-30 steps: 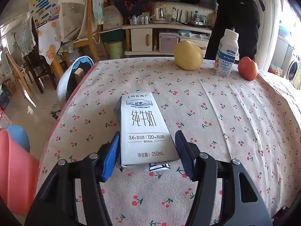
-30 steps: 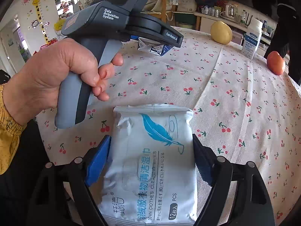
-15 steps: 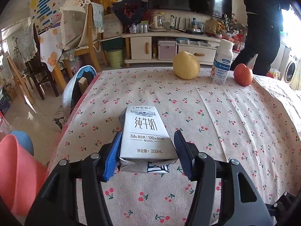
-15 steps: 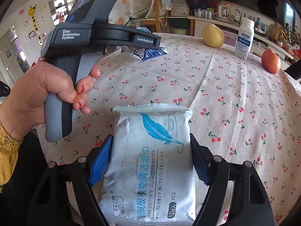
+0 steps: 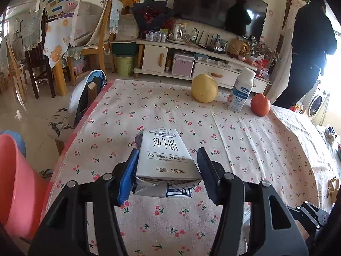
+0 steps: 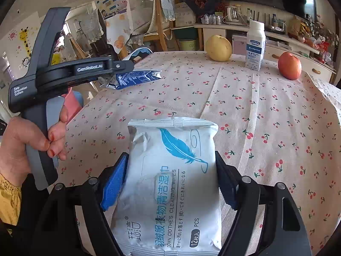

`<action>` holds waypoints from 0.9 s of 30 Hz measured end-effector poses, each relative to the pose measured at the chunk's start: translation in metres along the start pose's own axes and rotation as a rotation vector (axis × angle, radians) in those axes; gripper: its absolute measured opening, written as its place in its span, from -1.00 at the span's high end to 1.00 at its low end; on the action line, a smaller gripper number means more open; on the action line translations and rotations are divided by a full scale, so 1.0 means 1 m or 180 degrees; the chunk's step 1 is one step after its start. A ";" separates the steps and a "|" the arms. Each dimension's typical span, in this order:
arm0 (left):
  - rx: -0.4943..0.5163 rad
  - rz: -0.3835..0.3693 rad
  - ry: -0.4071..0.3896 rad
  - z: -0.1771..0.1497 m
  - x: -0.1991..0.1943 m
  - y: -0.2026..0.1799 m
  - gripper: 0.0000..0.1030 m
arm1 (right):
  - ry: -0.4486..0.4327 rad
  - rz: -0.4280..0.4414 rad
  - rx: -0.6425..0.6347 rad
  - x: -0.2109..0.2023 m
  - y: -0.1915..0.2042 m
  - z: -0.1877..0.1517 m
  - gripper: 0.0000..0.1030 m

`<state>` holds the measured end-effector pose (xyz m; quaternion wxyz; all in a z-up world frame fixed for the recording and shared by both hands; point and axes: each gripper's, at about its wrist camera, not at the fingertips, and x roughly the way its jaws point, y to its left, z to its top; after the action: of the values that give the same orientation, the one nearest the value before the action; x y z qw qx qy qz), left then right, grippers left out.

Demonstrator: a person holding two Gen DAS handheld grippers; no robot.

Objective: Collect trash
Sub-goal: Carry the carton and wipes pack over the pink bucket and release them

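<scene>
Left wrist view: the left tongs (image 5: 167, 176) sit in the lower middle of the frame, clamped on a white milk carton (image 5: 165, 162) with a crumpled near end. The carton is held between the blue pad on the left and the dark pad on the right, above the cherry-print cloth of the worktop (image 5: 245, 149). Toward the upper right of the frame stand a yellow pear (image 5: 204, 88), a white bottle (image 5: 242, 89) and a red apple (image 5: 260, 104), in a row and close together. A pink bucket (image 5: 17, 183) shows at the left edge, beyond the worktop's rim. A person in dark clothes (image 5: 309, 49) stands at the far right.

Right wrist view: the right tongs (image 6: 170, 179) at the bottom centre grip a white pack of cleaning wipes (image 6: 170, 183) with a blue feather print, both pads pressing its sides. At the left, a hand (image 6: 27, 145) holds the handle of the left tongs, with the carton's blue side showing at their tip in the upper left.
</scene>
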<state>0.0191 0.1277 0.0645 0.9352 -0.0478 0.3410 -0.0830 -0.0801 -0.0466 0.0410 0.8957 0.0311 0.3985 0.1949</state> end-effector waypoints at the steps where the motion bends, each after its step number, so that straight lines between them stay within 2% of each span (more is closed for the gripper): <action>1: -0.0015 -0.0016 -0.0026 0.000 -0.004 0.002 -0.11 | -0.0007 0.0014 0.0028 0.000 0.000 0.001 -0.50; 11: -0.0266 -0.0127 -0.0271 0.002 -0.043 0.027 -0.11 | -0.0179 0.0225 0.0282 -0.014 0.006 0.011 -0.50; 20: -0.0531 0.0047 -0.0454 0.005 -0.066 0.054 -0.11 | -0.0208 0.0295 0.0458 -0.014 0.017 0.021 -0.49; 27: -0.0802 0.0342 -0.0629 0.005 -0.085 0.082 -0.11 | -0.0182 0.0424 0.0441 -0.005 0.040 0.034 -0.49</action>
<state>-0.0312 0.2243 0.1097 0.9538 -0.1542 0.2572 0.0156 -0.0714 -0.0078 0.0761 0.8875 0.1249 0.3822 0.2251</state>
